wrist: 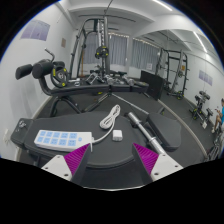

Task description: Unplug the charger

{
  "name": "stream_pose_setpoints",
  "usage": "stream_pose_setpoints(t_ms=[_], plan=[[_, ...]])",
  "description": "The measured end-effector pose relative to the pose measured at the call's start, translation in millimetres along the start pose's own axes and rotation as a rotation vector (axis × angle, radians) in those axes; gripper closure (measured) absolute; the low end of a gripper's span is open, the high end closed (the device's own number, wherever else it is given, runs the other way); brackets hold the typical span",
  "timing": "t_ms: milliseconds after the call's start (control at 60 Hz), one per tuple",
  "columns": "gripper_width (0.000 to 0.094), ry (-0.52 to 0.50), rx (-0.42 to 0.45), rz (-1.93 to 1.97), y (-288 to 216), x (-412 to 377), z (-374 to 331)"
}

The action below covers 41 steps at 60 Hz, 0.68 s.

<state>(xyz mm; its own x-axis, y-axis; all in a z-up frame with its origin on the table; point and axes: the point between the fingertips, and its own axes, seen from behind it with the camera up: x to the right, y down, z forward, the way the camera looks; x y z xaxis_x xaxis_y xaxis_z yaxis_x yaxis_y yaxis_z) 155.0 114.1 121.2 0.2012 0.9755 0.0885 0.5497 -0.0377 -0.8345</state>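
Observation:
A white power strip [62, 137] with pale blue sockets lies on the dark table [170, 135], just beyond my left finger. A white cable [110, 117] runs from its right end away across the table. A small white charger block [116, 132] lies on the table just ahead of the fingers, right of the strip; I cannot tell whether it is plugged into anything. My gripper [111, 160] is open, its magenta pads [75, 160] wide apart, with nothing between them. It stands a short way back from the strip and the charger.
A grey cylindrical object [137, 123] lies on the table right of the charger. Beyond the table stand gym machines: a bench with yellow-trimmed parts [50, 72], a weight rack [95, 50] and a dark box [150, 82]. Windows are at the back.

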Motion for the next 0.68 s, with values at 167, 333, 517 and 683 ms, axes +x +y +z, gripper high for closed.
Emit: stream_pose_setpoints(t_ms=[167,333,517,683], plan=[[0.0082,-0.027,0.042,0.018,16,-30,-125],[0.0082,-0.05,0.03,-0.008,53,-59,-189],[0.0081,-0.044,0.055,-0.046,71,-70,-222],[0.008,-0.079,0.079,-0.057,68,-88,-240]])
